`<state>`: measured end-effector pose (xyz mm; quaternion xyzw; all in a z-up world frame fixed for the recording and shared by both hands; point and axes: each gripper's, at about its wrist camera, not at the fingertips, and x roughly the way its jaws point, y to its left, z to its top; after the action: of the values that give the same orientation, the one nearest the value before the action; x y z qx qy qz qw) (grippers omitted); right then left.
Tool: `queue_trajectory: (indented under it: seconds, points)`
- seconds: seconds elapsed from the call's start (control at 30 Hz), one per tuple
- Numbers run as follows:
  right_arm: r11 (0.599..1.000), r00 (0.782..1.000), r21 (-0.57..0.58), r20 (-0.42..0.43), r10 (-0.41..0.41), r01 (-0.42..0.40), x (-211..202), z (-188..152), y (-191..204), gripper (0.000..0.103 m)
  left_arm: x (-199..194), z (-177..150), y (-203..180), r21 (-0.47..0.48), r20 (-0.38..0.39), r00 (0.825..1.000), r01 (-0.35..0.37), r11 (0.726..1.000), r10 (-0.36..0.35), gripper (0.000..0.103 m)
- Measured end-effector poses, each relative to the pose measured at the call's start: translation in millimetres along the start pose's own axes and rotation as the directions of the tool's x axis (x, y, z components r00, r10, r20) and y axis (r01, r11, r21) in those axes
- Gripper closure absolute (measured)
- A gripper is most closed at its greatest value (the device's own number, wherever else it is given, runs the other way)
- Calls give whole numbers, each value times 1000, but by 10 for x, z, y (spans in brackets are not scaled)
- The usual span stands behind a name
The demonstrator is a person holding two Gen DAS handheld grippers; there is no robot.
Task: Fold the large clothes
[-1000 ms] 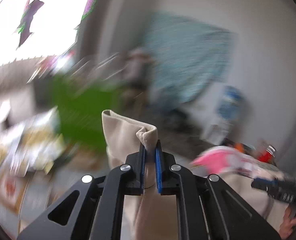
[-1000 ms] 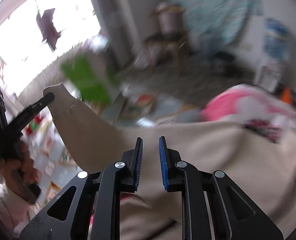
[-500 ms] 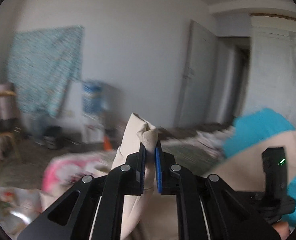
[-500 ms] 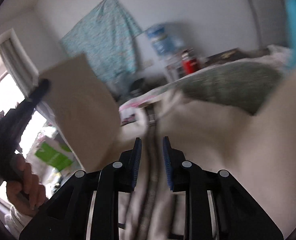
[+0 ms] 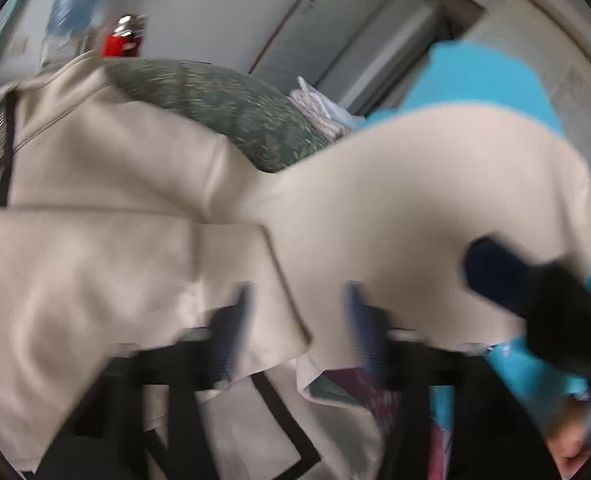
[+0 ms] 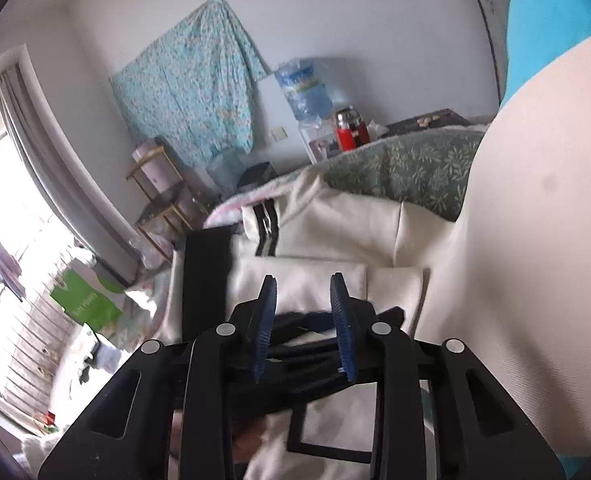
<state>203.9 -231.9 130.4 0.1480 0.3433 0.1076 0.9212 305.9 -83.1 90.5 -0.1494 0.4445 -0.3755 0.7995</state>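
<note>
A: How do the two claws stand?

B: Both point downward over the large cream jacket with black trim (image 6: 327, 232), which lies spread on the bed. The left gripper (image 5: 299, 336) is badly blurred; its blue-padded jaws stand wide and are opening, and a folded cream sleeve end (image 5: 231, 280) lies between them with no pad pressing on it. The right gripper (image 6: 302, 328) is sharp; its jaws are part way apart and opening, with nothing pinched between the blue pads, only cream cloth and a black piece of the other tool beneath.

A: Where is the jacket against the rest?

B: Its near part lies under both claws; its far edge meets the grey-green leaf-patterned quilt (image 6: 407, 164).

A: What does one view give that the other lacks?

B: The right wrist view shows the far-left side of the room: a turquoise floral cloth hung on the wall (image 6: 191, 92), a blue water bottle (image 6: 303, 92), a red flask (image 6: 345, 130), a green box (image 6: 83, 300) near the window. The left wrist view shows a grey door (image 5: 335, 32) far right, a bright blue cloth (image 5: 487, 80) behind the cream sleeve, and the right tool's dark blurred tip low at the right.
</note>
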Motion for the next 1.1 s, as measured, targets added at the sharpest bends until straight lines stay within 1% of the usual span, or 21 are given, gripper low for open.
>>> queue_trajectory:
  seconds: [0.07,0.2,0.3,0.33,0.37,0.4,0.47,0.5,0.53,0.57,0.67,0.73,0.8,0.87,0.9,0.93,0.97,1.0,1.03,1.07,1.1]
  points:
    - [1000,1000,12,3,12,-12,108,-19,-37,59,-253,-22,172,-22,35,999,-32,999,33,29]
    - [1000,998,-5,-59,-18,18,526,-181,-15,66,-808,-158,699,-79,94,957,-268,960,275,37]
    - [996,995,-83,-96,-40,33,965,-353,80,80,-1244,-343,1281,-185,103,921,-353,917,375,84]
    - [988,991,-130,-89,-95,83,1155,-422,104,91,-1400,-438,1489,-225,117,896,-396,891,428,103]
    - [976,984,-167,-84,-155,139,1281,-478,108,95,-1495,-533,1618,-241,123,875,-432,869,469,103]
    - [959,968,-185,-90,-234,214,1473,-555,39,95,-1603,-646,1802,-251,110,832,-506,825,544,103]
    - [963,954,-104,-143,-262,249,1741,-670,-307,103,-1757,-831,2087,-272,91,767,-594,757,635,101]
    - [977,966,-56,-147,-214,208,1766,-698,-423,103,-1850,-931,2274,-317,103,809,-526,790,579,100]
    - [984,974,-16,-139,-180,179,1752,-703,-499,103,-1887,-953,2330,-345,115,822,-494,798,558,100]
    - [983,973,-8,-135,-185,186,1731,-694,-500,103,-1887,-931,2343,-361,109,818,-496,789,564,100]
    - [966,952,-8,-163,-258,260,1661,-659,-371,103,-1722,-719,2092,-307,73,760,-599,740,645,102]
    - [971,965,-48,-113,-237,233,1556,-605,-175,95,-1636,-548,1816,-229,144,792,-557,798,594,102]
    - [959,964,-152,-78,-255,241,1600,-551,4,96,-1463,-356,1700,-192,183,792,-552,812,582,102]
    - [918,928,-197,-81,-365,344,1776,-515,-59,92,-1338,-231,1723,-208,182,776,-570,795,604,102]
    - [934,935,-149,-103,-340,324,1814,-510,-177,95,-1269,-174,1792,-218,178,746,-606,765,641,102]
    - [954,948,-85,-114,-297,289,1814,-509,-317,100,-1240,-168,1879,-226,159,681,-679,698,715,101]
    - [958,952,-65,-114,-286,280,1791,-505,-365,103,-1257,-202,1994,-244,138,589,-759,604,796,101]
    - [958,952,-63,-109,-285,280,1748,-512,-384,103,-1331,-239,2235,-295,124,535,-784,546,835,100]
    - [954,949,-84,-108,-295,287,1740,-524,-366,103,-1469,-293,2482,-393,127,608,-694,603,784,100]
    - [946,943,-116,-106,-314,302,1741,-539,-332,103,-1561,-320,2603,-455,137,657,-623,636,741,99]
    - [940,939,-131,-106,-328,314,1738,-543,-314,103,-1652,-313,2651,-510,144,678,-573,641,720,99]
